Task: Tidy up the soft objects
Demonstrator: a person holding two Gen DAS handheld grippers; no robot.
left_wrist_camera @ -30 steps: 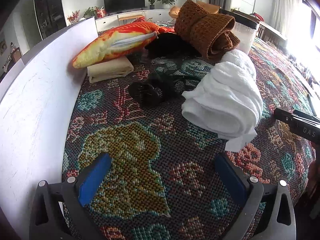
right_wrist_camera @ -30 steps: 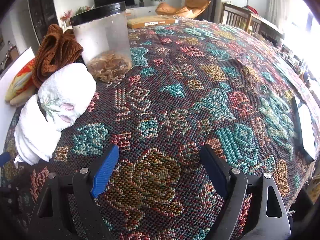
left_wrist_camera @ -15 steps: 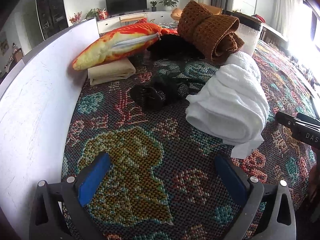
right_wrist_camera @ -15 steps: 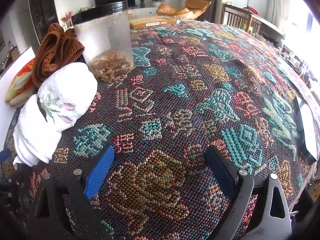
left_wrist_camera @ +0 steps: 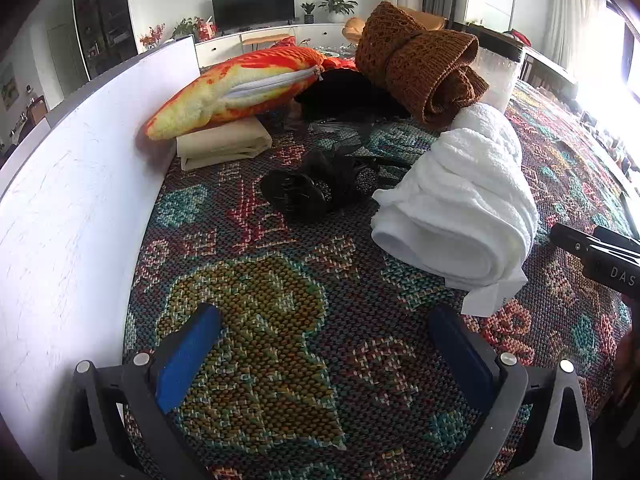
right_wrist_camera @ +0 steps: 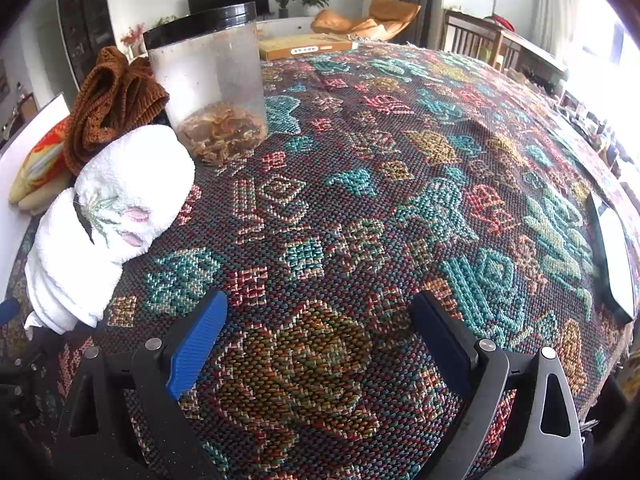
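Observation:
A rolled white towel [left_wrist_camera: 460,208] lies on the patterned tablecloth, right of centre in the left wrist view and at the left in the right wrist view [right_wrist_camera: 108,220]. Behind it sit a rolled brown knit [left_wrist_camera: 420,68], an orange fish-shaped cushion [left_wrist_camera: 240,88], a folded cream cloth [left_wrist_camera: 224,146] and a black feathery piece [left_wrist_camera: 320,190]. My left gripper [left_wrist_camera: 320,356] stands open over bare cloth, short of the towel. My right gripper [right_wrist_camera: 320,340] is open too, with nothing between its fingers, the towel off to its left.
A white board [left_wrist_camera: 68,208] walls the table's left side. A clear jar with a black lid [right_wrist_camera: 208,80] stands behind the towel. A flat cardboard box [right_wrist_camera: 308,46] lies at the far edge and a phone [right_wrist_camera: 612,256] near the right edge.
The right gripper's jaws have spread a little wider. Both hands have stayed where they were, and the soft things have not moved.

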